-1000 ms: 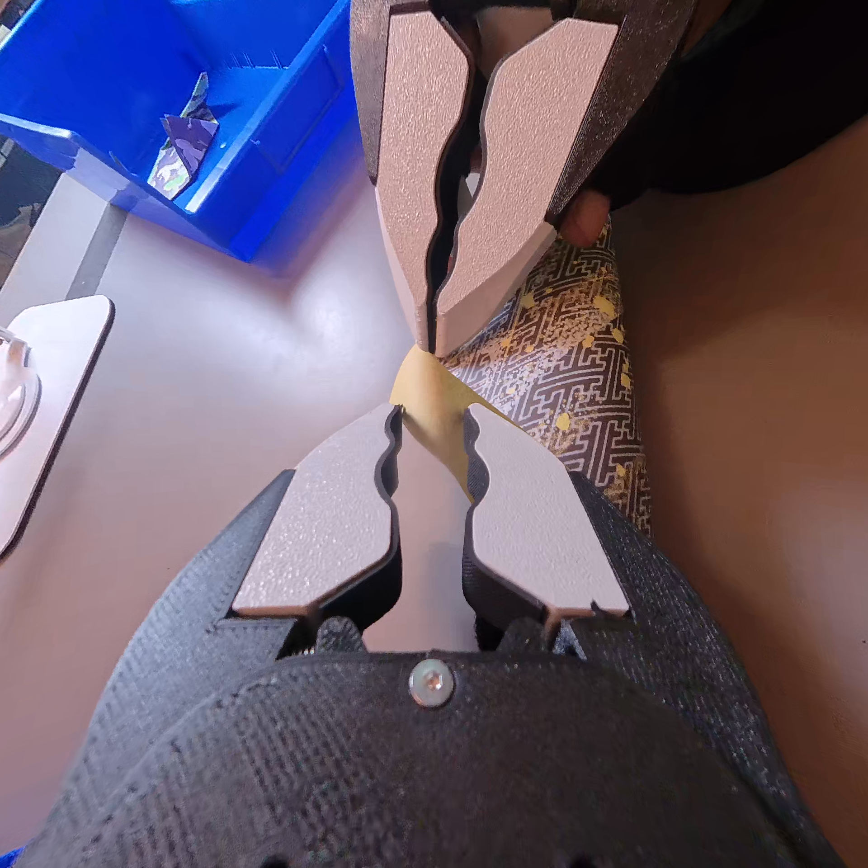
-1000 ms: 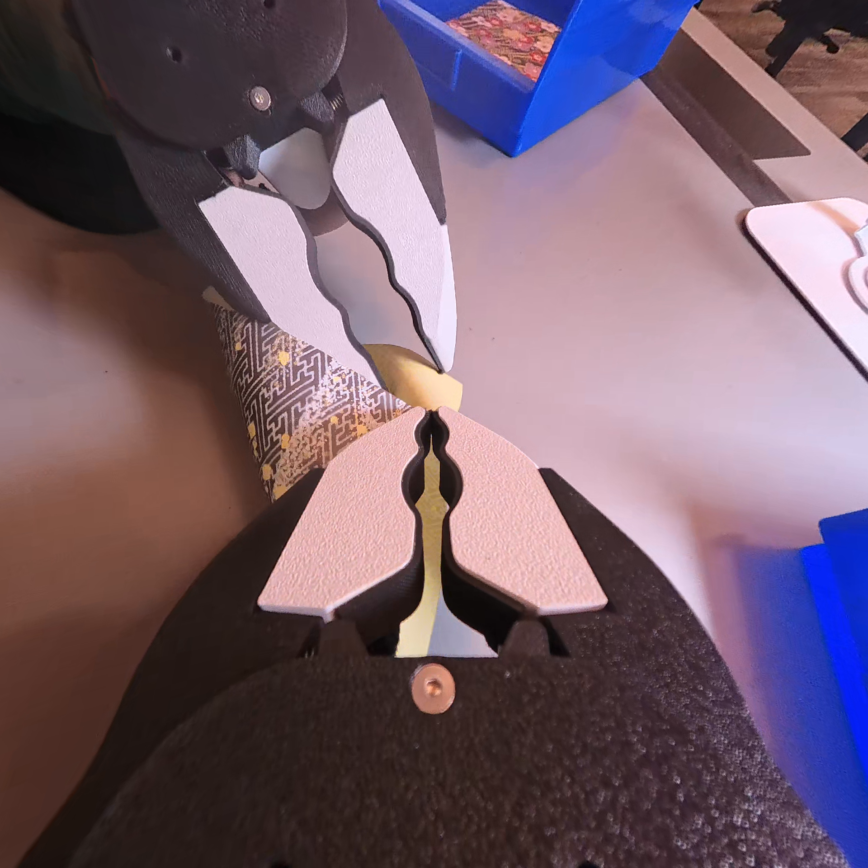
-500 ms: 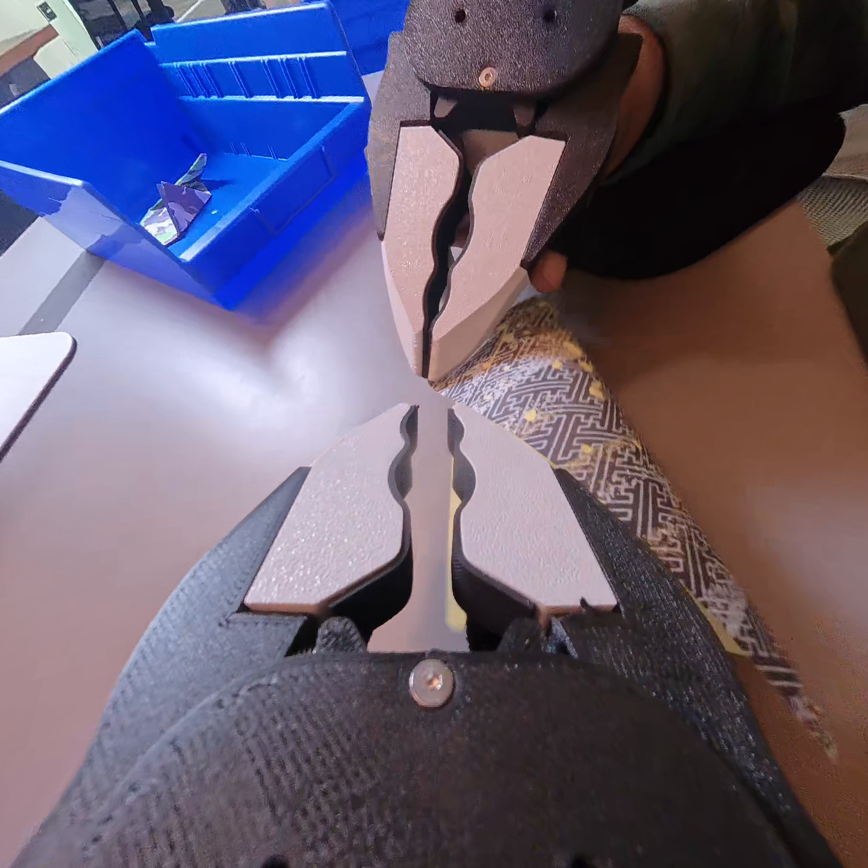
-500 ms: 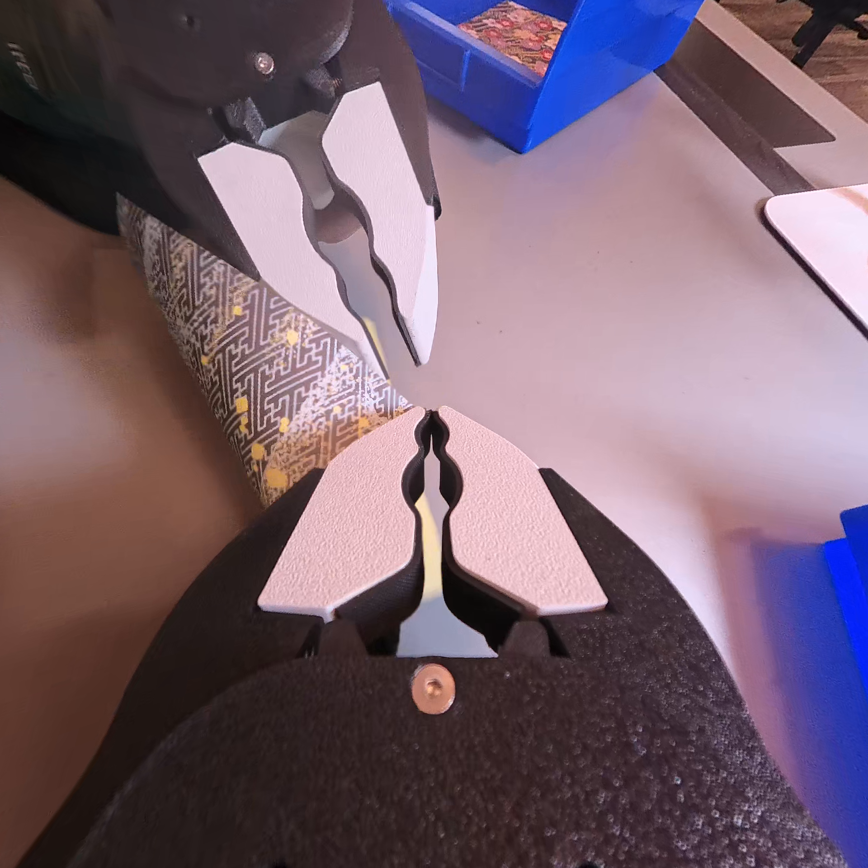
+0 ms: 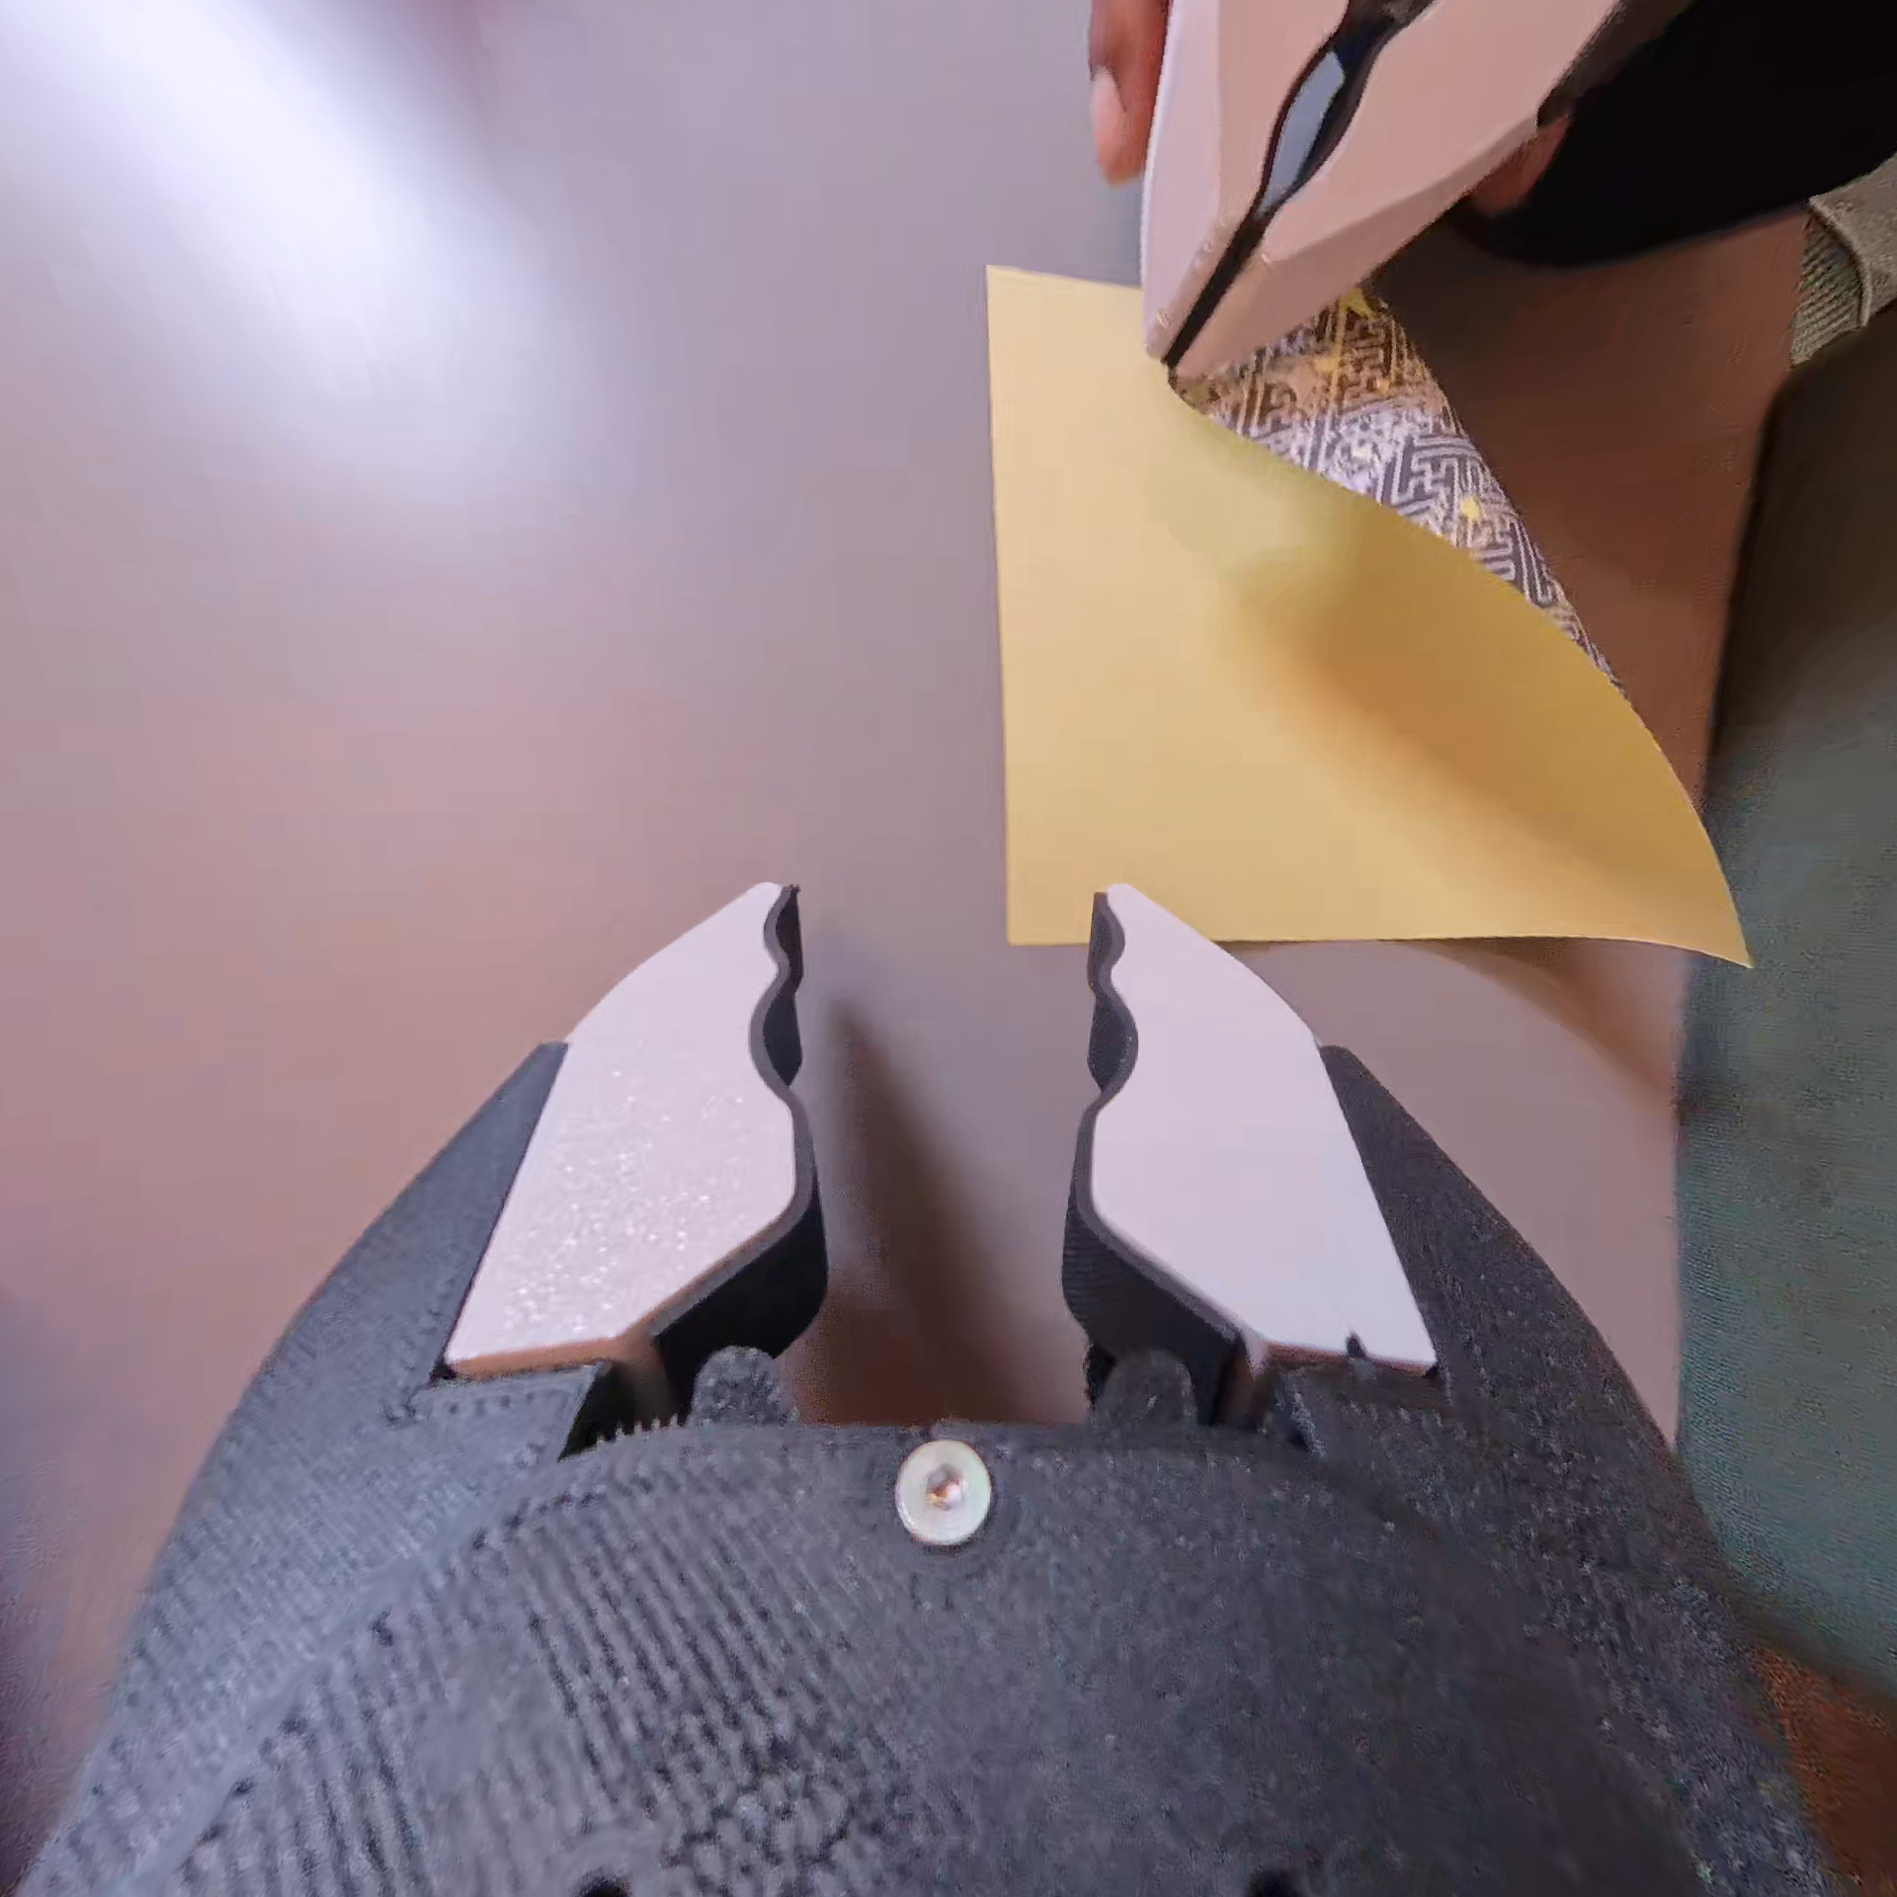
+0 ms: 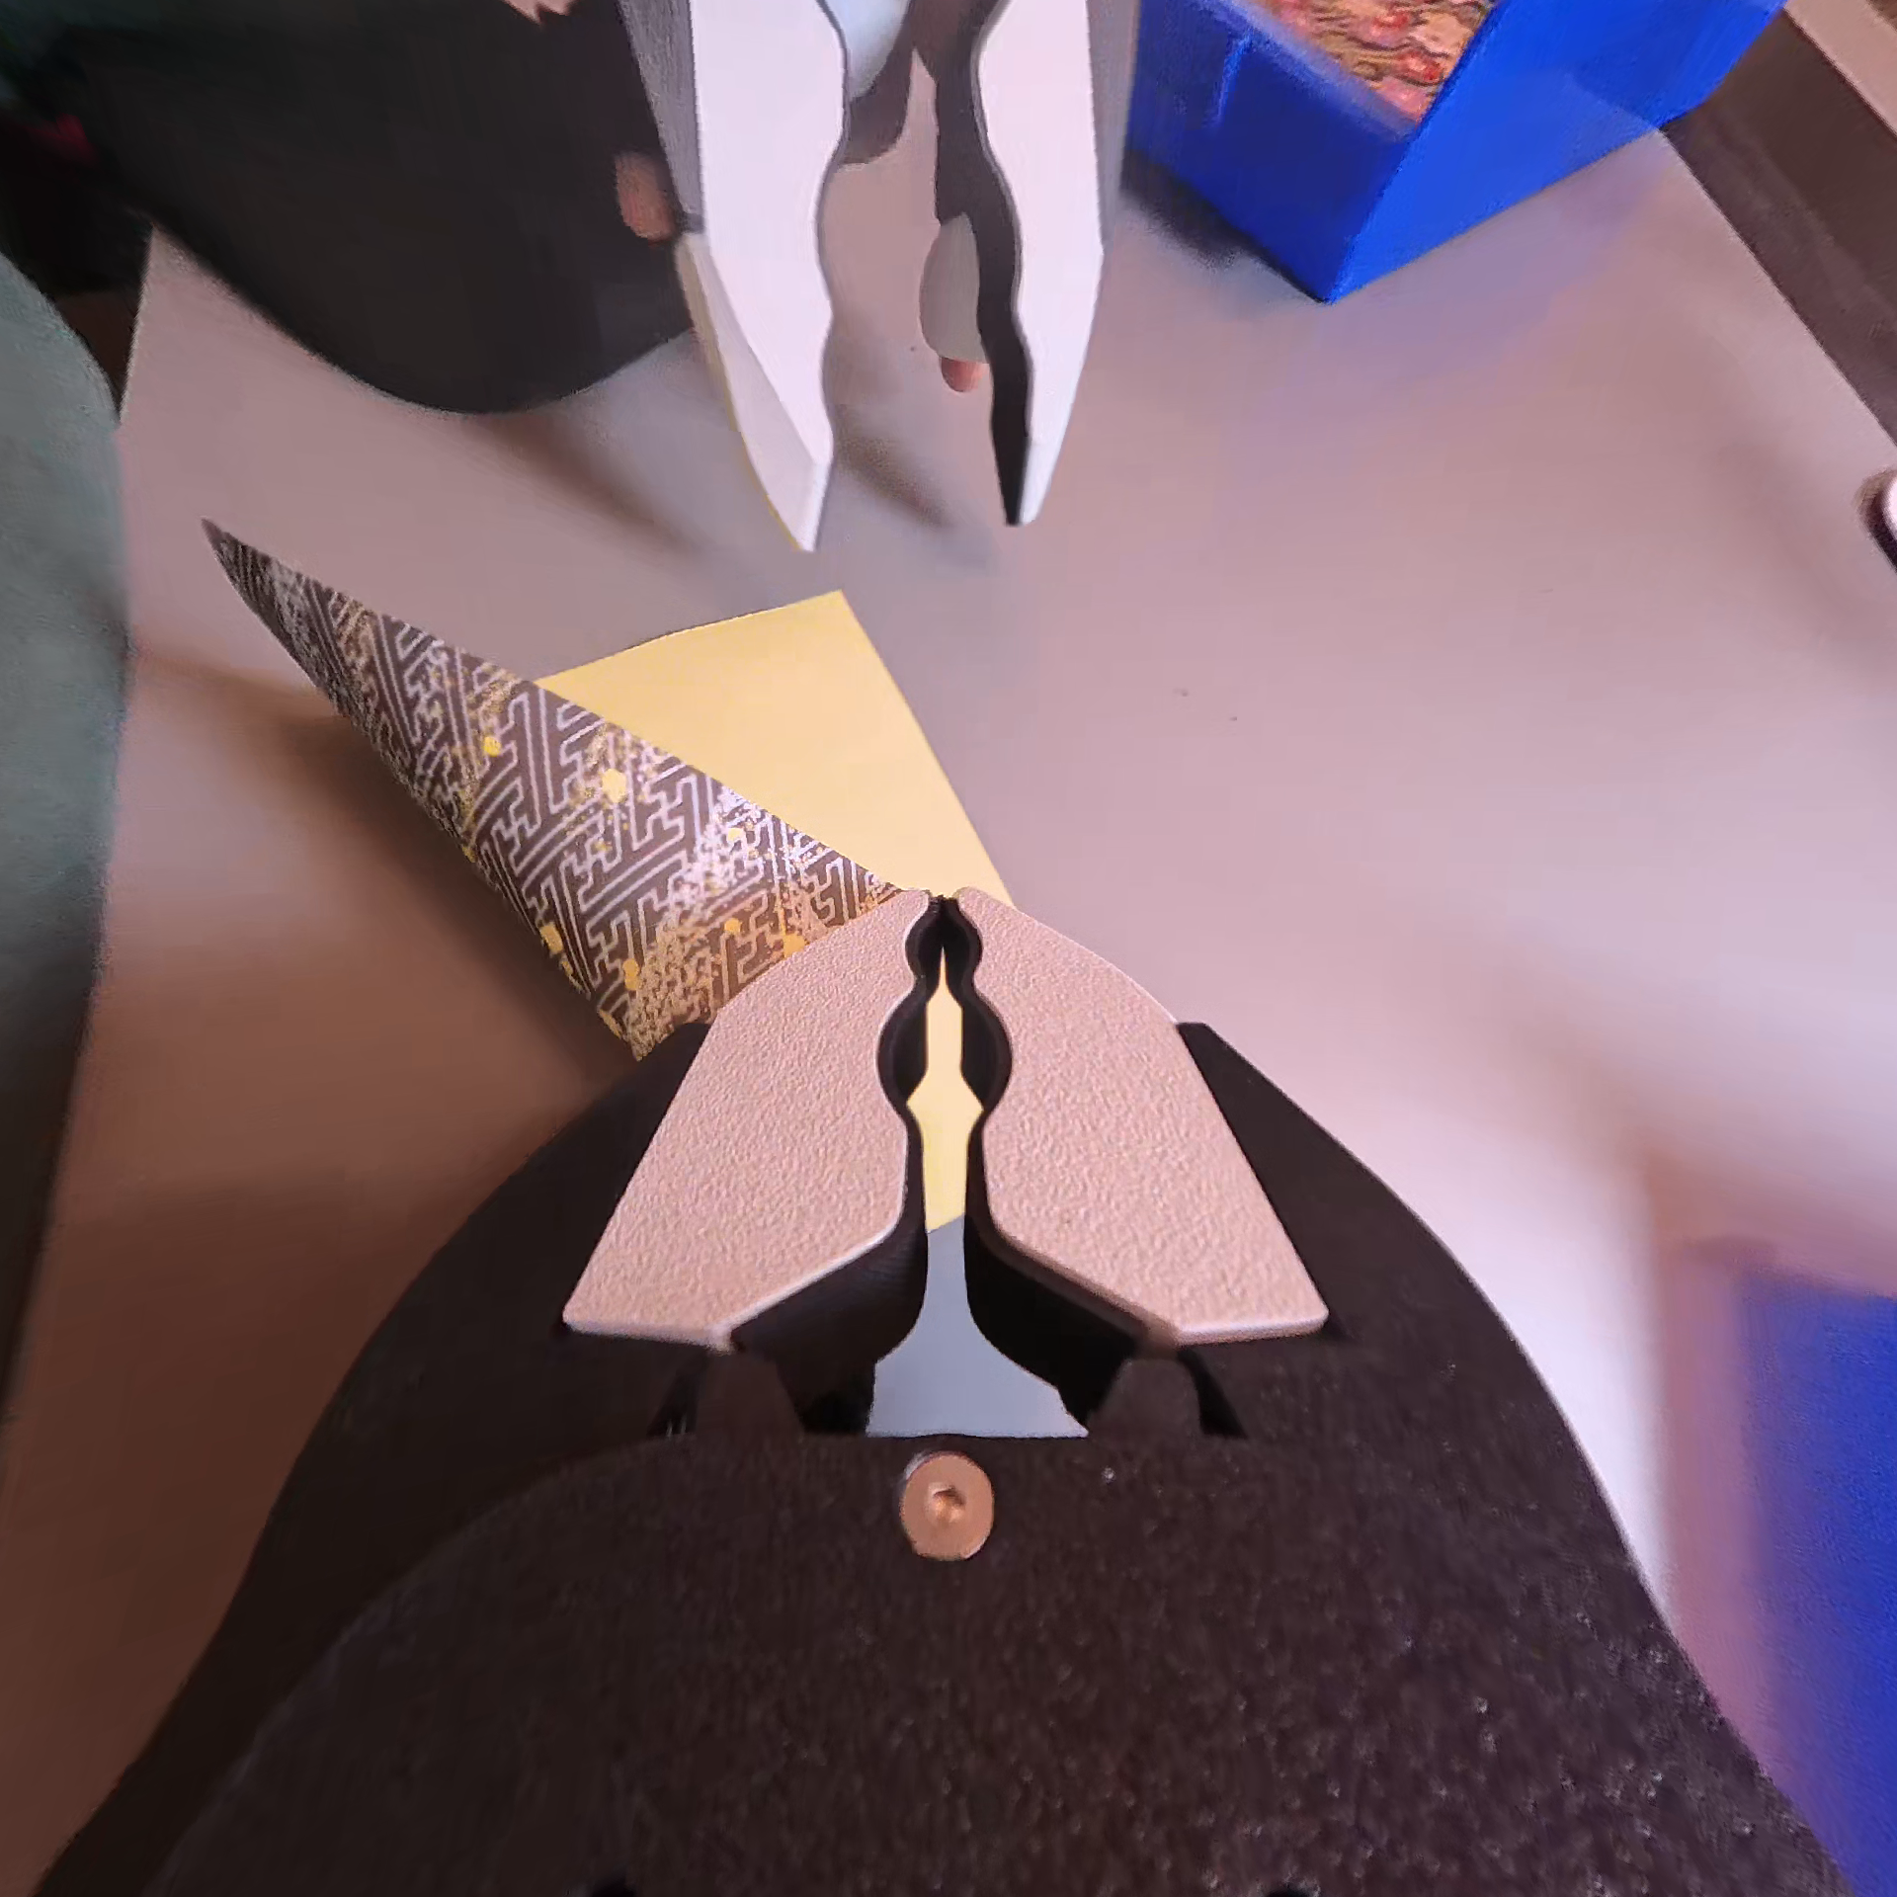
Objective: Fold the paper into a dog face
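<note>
Left wrist view: my left hand-held gripper is now spread wide and empty, where half a second ago it was nearly closed; the blue bin has left this view. The paper, yellow side up, lies on the counter, one corner lifted by the right hand-held gripper.

Right wrist view: right hand-held gripper clamped on the paper's patterned corner. Blue bin at top right, holding patterned paper.
</note>
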Tool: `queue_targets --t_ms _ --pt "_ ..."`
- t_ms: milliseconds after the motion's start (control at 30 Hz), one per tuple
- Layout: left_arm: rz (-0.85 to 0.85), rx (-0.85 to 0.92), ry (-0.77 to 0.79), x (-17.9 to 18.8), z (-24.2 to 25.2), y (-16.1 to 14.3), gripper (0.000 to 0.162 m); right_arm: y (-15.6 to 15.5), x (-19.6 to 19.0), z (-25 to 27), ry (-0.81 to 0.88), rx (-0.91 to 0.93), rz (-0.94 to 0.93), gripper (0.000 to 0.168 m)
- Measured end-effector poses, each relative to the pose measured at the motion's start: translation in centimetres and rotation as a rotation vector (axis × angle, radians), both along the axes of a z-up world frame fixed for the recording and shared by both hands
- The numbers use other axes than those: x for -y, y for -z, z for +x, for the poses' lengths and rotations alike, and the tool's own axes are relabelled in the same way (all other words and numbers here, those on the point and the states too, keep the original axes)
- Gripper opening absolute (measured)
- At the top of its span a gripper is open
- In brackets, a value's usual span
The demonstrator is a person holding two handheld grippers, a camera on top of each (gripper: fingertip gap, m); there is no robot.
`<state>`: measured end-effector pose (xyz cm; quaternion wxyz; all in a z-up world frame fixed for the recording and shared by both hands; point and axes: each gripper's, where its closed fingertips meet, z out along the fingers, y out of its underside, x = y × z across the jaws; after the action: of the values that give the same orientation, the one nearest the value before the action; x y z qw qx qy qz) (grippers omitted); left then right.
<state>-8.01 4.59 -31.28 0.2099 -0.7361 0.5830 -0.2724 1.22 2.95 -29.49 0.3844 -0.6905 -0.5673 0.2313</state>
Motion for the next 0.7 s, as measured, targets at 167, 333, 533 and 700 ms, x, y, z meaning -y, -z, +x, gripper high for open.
queue_targets --t_ms 167,333,533,700 --pt "0.035 -0.078 -0.005 2.7 0.1 1.4 0.056 -0.1 0.6 -0.3 -0.025 0.003 0.000 0.000" --pt "0.117 -0.138 -0.039 2.8 0.6 1.7 0.051 -0.4 1.2 -0.4 -0.033 -0.009 0.019 0.000" --pt "0.129 -0.080 0.054 3.2 2.0 1.6 0.013 -0.9 2.1 -0.9 -0.086 -0.032 0.069 0.000" --pt "0.289 -0.036 0.152 2.5 3.8 0.9 0.005 -0.8 2.0 -1.3 -0.089 -0.011 0.137 0.000"
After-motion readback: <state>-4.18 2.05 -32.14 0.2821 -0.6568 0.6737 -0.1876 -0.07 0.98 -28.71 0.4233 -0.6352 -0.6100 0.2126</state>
